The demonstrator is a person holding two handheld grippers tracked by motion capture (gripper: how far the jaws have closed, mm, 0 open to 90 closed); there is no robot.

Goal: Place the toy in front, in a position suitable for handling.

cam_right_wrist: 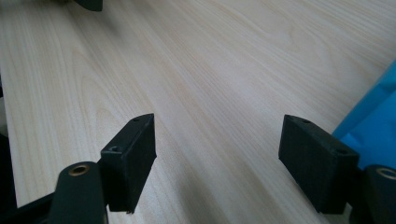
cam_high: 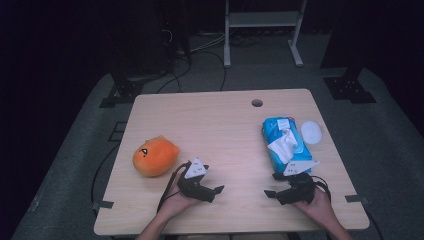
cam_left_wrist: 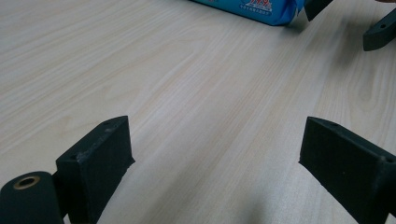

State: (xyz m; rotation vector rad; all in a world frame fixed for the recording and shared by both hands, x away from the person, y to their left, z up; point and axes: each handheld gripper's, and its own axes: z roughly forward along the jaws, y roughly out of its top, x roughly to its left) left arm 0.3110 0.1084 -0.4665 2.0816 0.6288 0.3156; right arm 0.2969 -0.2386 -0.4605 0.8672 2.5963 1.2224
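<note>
1. The table (cam_high: 220,125) was a pale wood-grain board with rounded corners and a small round hole (cam_high: 257,103) near its far edge; the grain ran in long, fine streaks across a smooth, matt surface.
2. The left gripper (cam_high: 212,192) rested low over the near edge of the table, held in the person's left hand (cam_high: 176,202). Its two black, blocky jaws stood wide apart with only bare wood between them, holding nothing.
3. The right gripper (cam_high: 272,186) lay low at the near right, in the right hand (cam_high: 320,205). Its jaws were likewise spread wide and empty, with bare table between the flat, dull pads (cam_right_wrist: 133,158).
4. The tissue pack (cam_high: 285,142) lay on the right half of the table, just beyond the right gripper. It was a soft, oblong packet in glossy blue film with printed lettering, and a crumpled white tissue (cam_high: 282,148) stuck up from the opening in its top.
5. In the right gripper view the blue film (cam_right_wrist: 373,121) sat just beside the right-hand jaw; whether they touched could not be told.
6. A small white oval lid (cam_high: 311,131) lay on the table right beside the pack's far right side.
7. An orange plush toy (cam_high: 155,156), rounded and fuzzy with a dark eye patch, sat on the left half of the table, near the left gripper but apart from it.
</note>
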